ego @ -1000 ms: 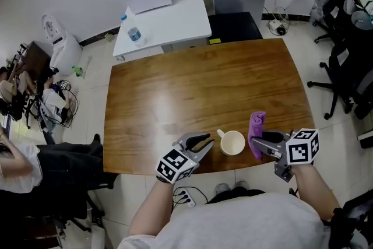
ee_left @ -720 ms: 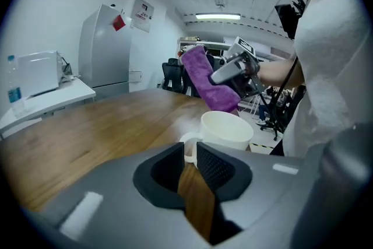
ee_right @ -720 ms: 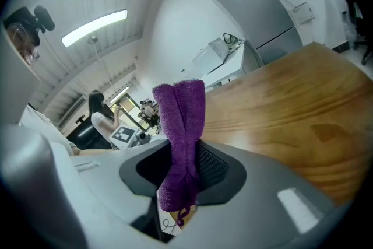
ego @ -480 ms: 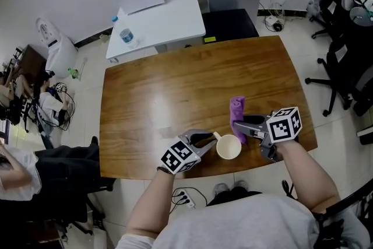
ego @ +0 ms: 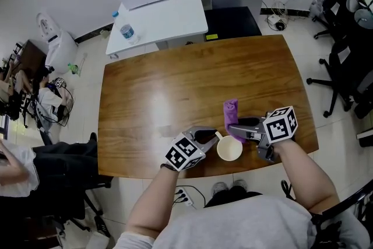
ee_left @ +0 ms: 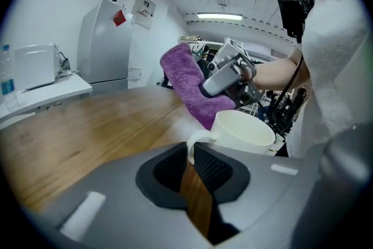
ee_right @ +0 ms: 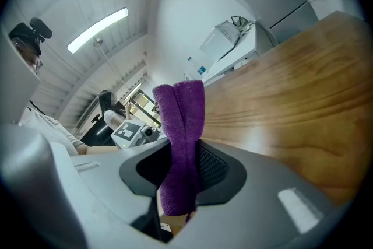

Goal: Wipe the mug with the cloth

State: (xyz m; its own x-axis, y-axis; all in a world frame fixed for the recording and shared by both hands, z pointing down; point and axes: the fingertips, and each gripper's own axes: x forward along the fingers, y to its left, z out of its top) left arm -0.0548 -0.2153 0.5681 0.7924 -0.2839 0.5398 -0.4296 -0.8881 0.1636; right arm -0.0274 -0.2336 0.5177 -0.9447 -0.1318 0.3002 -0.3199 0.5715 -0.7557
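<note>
The left gripper (ee_left: 191, 151) had just been closing its jaws, and in its own view the pads now pinched the white handle (ee_left: 194, 140) of the mug (ee_left: 242, 131) at their very tips. The right gripper (ee_right: 183, 166) was clamped on the purple cloth (ee_right: 182, 125), which stood up from its jaws in a folded bundle. Over the past second both hands had drawn in. The left one came up to the handle, and the cloth (ego: 231, 115), earlier out to the right of the mug (ego: 229, 148), now hung just beside its far rim. Whether it touched could not be told. That looked like the set-up finished (mug steadied, cloth brought alongside), with the wiping itself not yet begun.

The mug stood upright near the front edge of the brown wooden table (ego: 175, 84), which was otherwise bare. Beyond it stood a white side table (ego: 169, 17) with a water bottle (ego: 127, 32). Dark office chairs (ego: 344, 61) lined the right side, and a seated person (ego: 17, 166) was at the left.
</note>
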